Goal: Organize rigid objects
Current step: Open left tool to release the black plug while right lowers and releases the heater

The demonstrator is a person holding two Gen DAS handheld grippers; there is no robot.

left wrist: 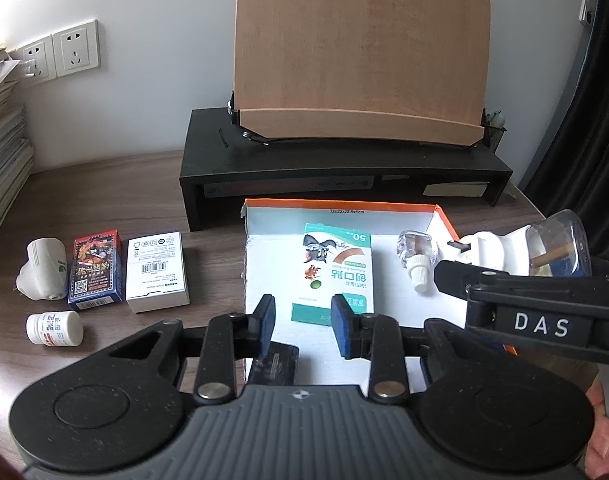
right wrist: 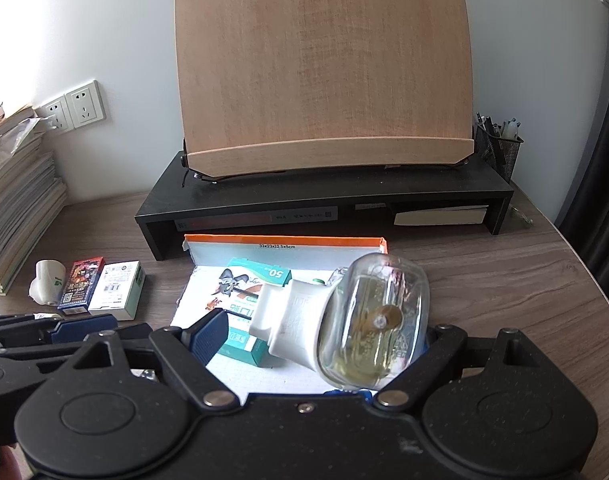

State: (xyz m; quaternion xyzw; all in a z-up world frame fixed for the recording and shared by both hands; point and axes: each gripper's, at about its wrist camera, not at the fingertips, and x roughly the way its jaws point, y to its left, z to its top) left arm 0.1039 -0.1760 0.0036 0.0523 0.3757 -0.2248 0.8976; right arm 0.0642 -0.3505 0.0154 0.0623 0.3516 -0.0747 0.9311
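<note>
1. Counter (left wrist: pixel 104 200), wood grain; carries everything below.
2. Black riser (left wrist: pixel 304 148) with wooden book stand (left wrist: pixel 360 48), along the far edge, clear of the sorting.
3. Open box (left wrist: pixel 344 205), mid-counter just before the riser; evidently the collecting place.
4. Bandage carton (left wrist: pixel 336 264), flat inside the box, already sorted.
5. White carton (left wrist: pixel 157 270) and card pack (left wrist: pixel 94 270), side by side toward the left edge, apparently awaiting pickup.
6. Plug-in vaporiser (right wrist: pixel 344 320), gripped in the right tool (right wrist: pixel 316 340), held above the box, probably for setting down.
7. Left tool (left wrist: pixel 303 312): pads apart, nothing between, over the box's near side.
8. Clear bottle (left wrist: pixel 418 256), in the box; pill bottle (left wrist: pixel 54 328), left, loose.
</note>
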